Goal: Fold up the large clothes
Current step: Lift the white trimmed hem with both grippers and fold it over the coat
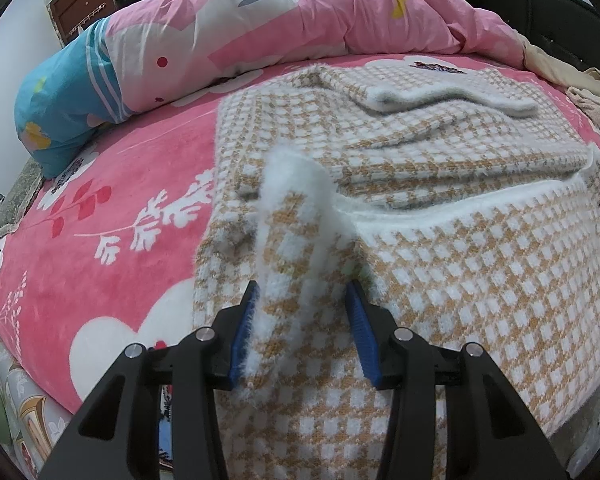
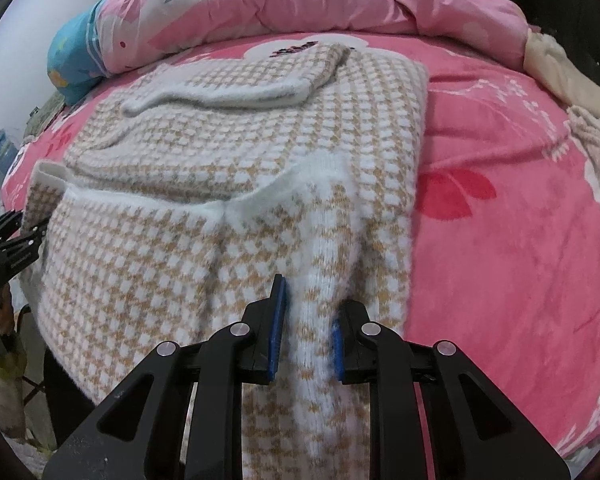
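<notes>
1. Checked sweater (image 1: 440, 160) spread on the pink bed cover (image 1: 120, 240), lower hem hanging toward the near edge of the bed, collar end toward the far edge by the heaped duvet (image 1: 300, 12).
2. Sleeves already laid across the body; white-trimmed hem edge (image 2: 172, 200) raised and running crosswise, parallel to the near edge.
3. Left gripper (image 1: 304, 332) clenched on a bunched pleat of hem at the sweater's left near corner, blue pads pressed into the fluff on both sides.
4. Right gripper (image 2: 308, 332) likewise clamped on a narrower pleat at the right near corner, close to the sweater's right side edge.
5. Long axis of the garment straight ahead of both grippers, near edge to far edge; neither hand clearly nearer the collar.
6. Probable next move: hem carried forward over the body toward the collar, both corners level to keep the fold square.
</notes>
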